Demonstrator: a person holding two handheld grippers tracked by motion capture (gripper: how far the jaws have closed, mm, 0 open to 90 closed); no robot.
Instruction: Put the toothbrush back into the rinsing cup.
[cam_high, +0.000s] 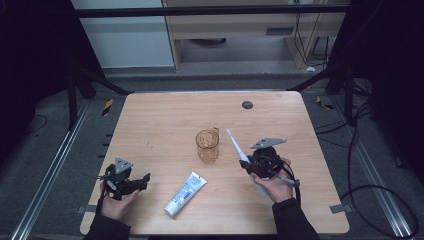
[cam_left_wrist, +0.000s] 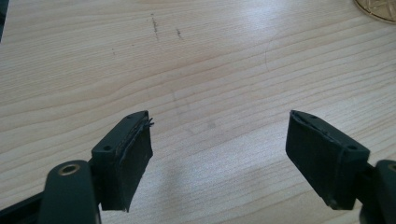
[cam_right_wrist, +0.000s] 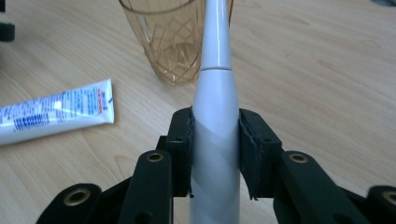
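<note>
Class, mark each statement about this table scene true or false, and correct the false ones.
1. The right gripper is clamped on the white toothbrush. True.
2. The left gripper holds the toothpaste tube. False: its jaws are open over bare table.
3. The amber cup stands upright. True.
4. The toothbrush is inside the cup. False: it is held beside the cup.

Glossy white plastic toothbrush (cam_right_wrist: 215, 135), amber seemingly glass cup (cam_right_wrist: 173, 42), matt wood table (cam_high: 160, 115)
</note>
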